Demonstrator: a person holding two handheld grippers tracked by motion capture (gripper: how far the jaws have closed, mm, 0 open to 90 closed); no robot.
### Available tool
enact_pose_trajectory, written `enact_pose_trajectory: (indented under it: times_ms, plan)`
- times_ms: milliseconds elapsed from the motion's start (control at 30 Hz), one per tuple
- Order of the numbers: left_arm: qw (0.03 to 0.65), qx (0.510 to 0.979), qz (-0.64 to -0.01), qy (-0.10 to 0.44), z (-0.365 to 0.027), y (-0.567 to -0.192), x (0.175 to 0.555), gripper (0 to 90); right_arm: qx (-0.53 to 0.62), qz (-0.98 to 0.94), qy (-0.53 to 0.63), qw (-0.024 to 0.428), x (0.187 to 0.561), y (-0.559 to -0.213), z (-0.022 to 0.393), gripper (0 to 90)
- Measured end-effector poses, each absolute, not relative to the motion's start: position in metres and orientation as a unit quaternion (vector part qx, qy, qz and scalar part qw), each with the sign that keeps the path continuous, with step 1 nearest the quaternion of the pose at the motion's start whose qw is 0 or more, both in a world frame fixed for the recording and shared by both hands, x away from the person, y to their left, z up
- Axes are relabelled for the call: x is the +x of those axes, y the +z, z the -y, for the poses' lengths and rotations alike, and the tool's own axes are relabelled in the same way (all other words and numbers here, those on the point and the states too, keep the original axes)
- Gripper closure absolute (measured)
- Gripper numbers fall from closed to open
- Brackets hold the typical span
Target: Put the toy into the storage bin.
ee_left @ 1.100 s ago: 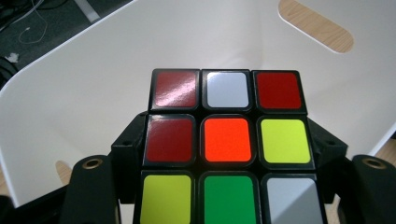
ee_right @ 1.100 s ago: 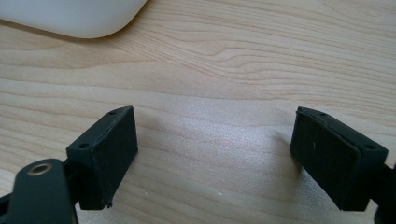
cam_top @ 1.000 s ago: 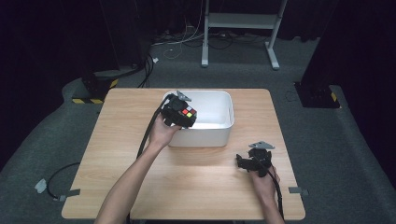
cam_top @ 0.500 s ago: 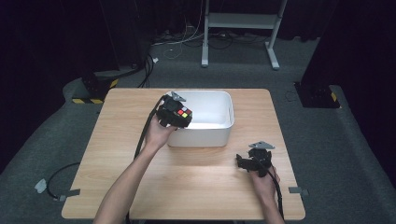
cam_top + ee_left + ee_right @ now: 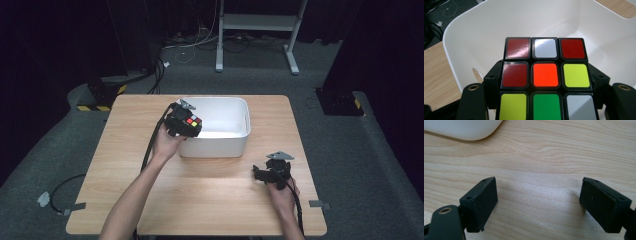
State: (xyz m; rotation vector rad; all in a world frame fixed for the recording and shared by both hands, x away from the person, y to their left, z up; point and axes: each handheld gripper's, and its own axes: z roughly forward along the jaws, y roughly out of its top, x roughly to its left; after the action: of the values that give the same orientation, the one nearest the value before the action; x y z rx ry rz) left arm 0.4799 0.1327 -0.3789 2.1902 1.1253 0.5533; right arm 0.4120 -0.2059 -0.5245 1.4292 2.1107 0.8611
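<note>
Presently the left gripper (image 5: 545, 100) has its jaws closed on the puzzle cube (image 5: 545, 77), one black pad against each side face, the coloured stickers turned up toward the camera. The grip sits low on the cube, so most of its body stands proud of the pads — a hold that could let it pivot or slip if the hand tilts sharply. In the high view the cube (image 5: 192, 121) hangs above the near-left corner of the white bin (image 5: 240, 145), just over the rim rather than well inside. Released here, it may, in my judgement, strike the rim and tumble onto the table (image 5: 200, 195) instead of dropping in; a bounce off the hard bin floor is a lesser risk. The right gripper (image 5: 539, 202) rests on the table near the front edge with its jaws spread wide and nothing between them — well apart from the bin, so it cannot steady the bin if that is knocked.
</note>
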Motion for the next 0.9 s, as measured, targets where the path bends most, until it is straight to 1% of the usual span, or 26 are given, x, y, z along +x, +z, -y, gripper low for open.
enact_pose_trajectory:
  times_ms: [900]
  plan:
    - [0.302, 0.820, -0.442, 0.204, -0.146, -0.389, 0.479, 33.0, 0.518, -0.765, 0.312, 0.224, 0.412, -0.524, 0.206, 14.7]
